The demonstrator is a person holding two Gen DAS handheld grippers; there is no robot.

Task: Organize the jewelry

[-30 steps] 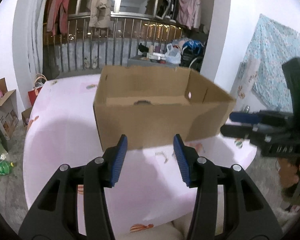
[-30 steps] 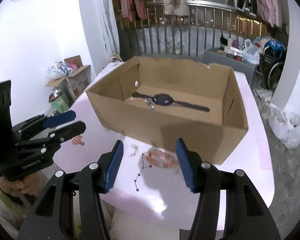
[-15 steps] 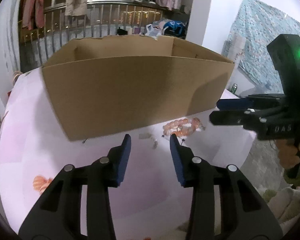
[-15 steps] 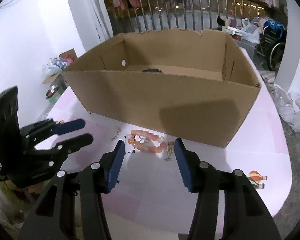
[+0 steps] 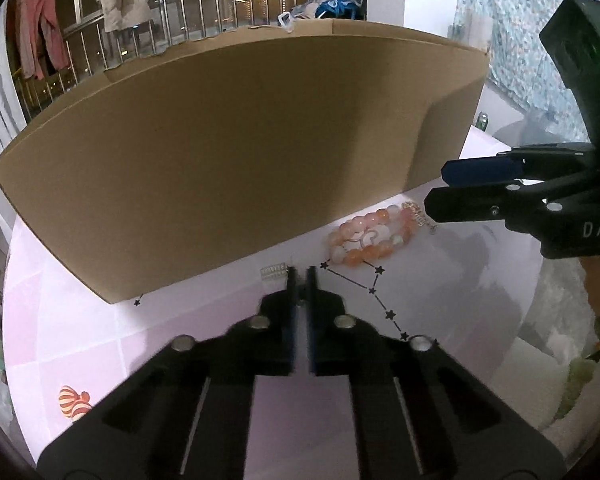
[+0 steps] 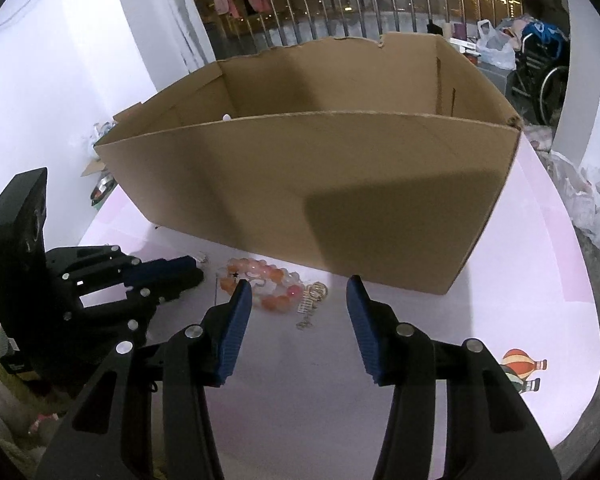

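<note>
While I am holding both grippers low over the pink table, the move is turning on which piece lies nearest which jaws.

Nearest first: my left gripper is sitting with its jaws pressed together, having just been closing. Whether anything thin is caught between the pads I cannot tell; no bead or link is showing there. Just off its left tip a small silver clip is lying flat, and just off its right tip the star chain is starting, its long axis running from the tips back along the right finger and slightly outward. So the chain is lying beside these jaws, not between them.

My right gripper is standing half spread with nothing pinched. Straight ahead between its tips, a little toward the left finger, the bead bracelet is lying in a loose coil, its long axis running across the gap. A small gold piece is touching the bracelet on the side nearer the right finger. I am judging the right hand better placed for the bracelet and the left for the chain or clip.

Farther out, beyond both sets of tips, the box is standing open-topped, its near wall just behind the jewelry.
</note>
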